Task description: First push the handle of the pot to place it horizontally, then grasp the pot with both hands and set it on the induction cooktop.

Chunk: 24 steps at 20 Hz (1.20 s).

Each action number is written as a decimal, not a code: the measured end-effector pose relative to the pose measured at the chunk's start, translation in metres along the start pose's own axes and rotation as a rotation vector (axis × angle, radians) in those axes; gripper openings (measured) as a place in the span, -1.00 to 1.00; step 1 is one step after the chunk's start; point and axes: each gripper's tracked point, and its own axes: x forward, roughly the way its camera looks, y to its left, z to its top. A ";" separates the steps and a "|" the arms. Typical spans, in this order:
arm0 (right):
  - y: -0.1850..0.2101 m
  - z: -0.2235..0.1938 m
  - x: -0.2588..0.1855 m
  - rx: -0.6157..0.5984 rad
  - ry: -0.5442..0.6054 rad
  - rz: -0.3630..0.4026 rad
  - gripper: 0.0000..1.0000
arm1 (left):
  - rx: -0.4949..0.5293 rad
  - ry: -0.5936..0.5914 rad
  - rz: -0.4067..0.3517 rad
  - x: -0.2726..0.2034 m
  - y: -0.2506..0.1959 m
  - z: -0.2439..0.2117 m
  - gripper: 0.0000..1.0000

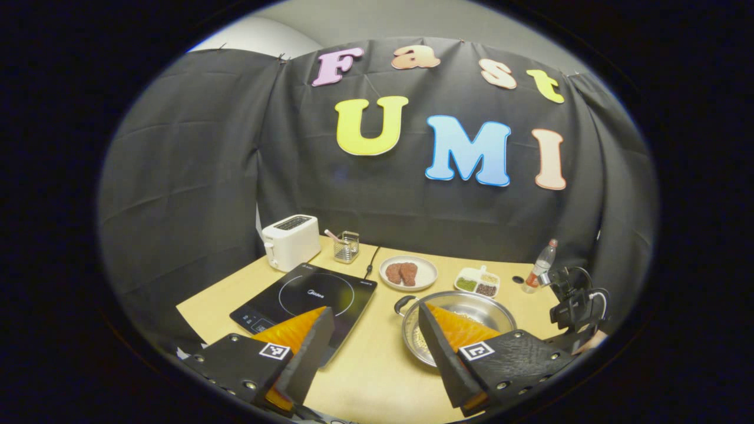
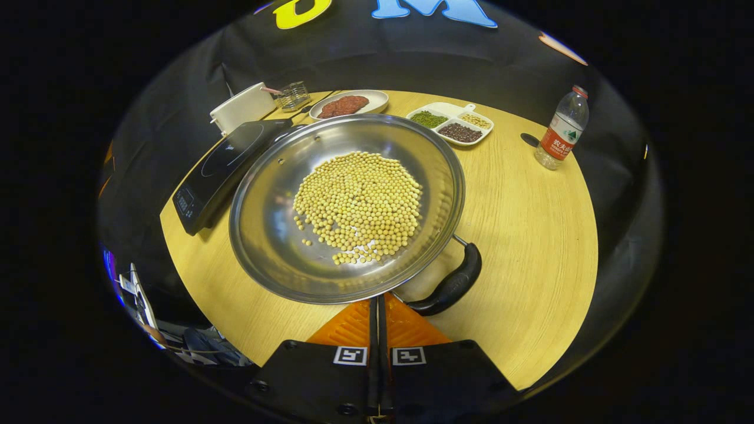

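The right tongs (image 2: 377, 315) are closed, fingers pressed together with nothing between them, their tip just beside the near rim of the pot (image 2: 347, 206) and right by the black handle (image 2: 450, 285). Closed like that they make a blunt pusher — a fair guess is that they are set to nudge the handle round, since it lies at a slant along the rim here rather than square across. Whether the tip actually touches the rim or handle I cannot tell.

The left tongs (image 1: 374, 335) stand wide open, held well above the counter (image 1: 365, 377) and gripping nothing; one finger hangs over the cooktop (image 1: 306, 297), the other over the pot. They look to be waiting for the two-handed lift.

The pot sits on the counter just right of the cooktop, not yet on it, with a spread of yellow beans (image 2: 359, 203) in its bottom. A second small loop handle shows on its far side in the left gripper view. The beans will slide if the pot tips, so the lift wants to be level.

Farther back lie a plate of meat (image 1: 408, 273), a divided dish (image 1: 478, 282), a bottle (image 1: 541, 266), a toaster (image 1: 291, 241) and a small wire holder (image 1: 347, 246) — all out of the pot's short path to the cooktop.
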 end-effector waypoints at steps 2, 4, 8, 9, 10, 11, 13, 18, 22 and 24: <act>-0.008 0.002 0.001 0.017 -0.009 0.002 -0.97 | 0.016 0.004 0.003 0.002 -0.007 0.001 0.76; -0.017 0.005 0.002 0.038 -0.019 -0.002 -0.97 | 0.011 0.008 -0.010 0.001 -0.017 0.003 0.76; -0.032 0.011 0.004 0.081 -0.041 -0.027 -1.00 | 0.029 0.015 -0.030 0.009 -0.028 0.004 0.76; -0.034 0.013 0.004 0.091 -0.046 -0.032 -0.96 | 0.030 0.020 -0.039 0.011 -0.031 0.002 0.72; -0.037 0.014 0.004 0.100 -0.050 -0.037 -0.96 | 0.033 0.027 -0.047 0.013 -0.033 0.002 0.72; -0.040 0.015 0.004 0.109 -0.055 -0.044 -0.96 | 0.036 0.029 -0.052 0.016 -0.033 0.000 0.72; -0.047 0.018 0.005 0.130 -0.061 -0.066 -0.96 | 0.044 0.033 -0.066 0.019 -0.033 -0.001 0.72; -0.060 0.026 0.004 0.217 -0.078 -0.117 -0.95 | 0.040 0.059 -0.095 0.031 -0.021 -0.011 0.76; -0.066 0.033 0.004 0.295 -0.096 -0.137 -0.96 | 0.036 0.074 -0.111 0.041 -0.008 -0.016 0.76; -0.070 0.042 0.001 0.334 -0.128 -0.144 -0.96 | 0.032 0.082 -0.116 0.048 -0.002 -0.018 0.76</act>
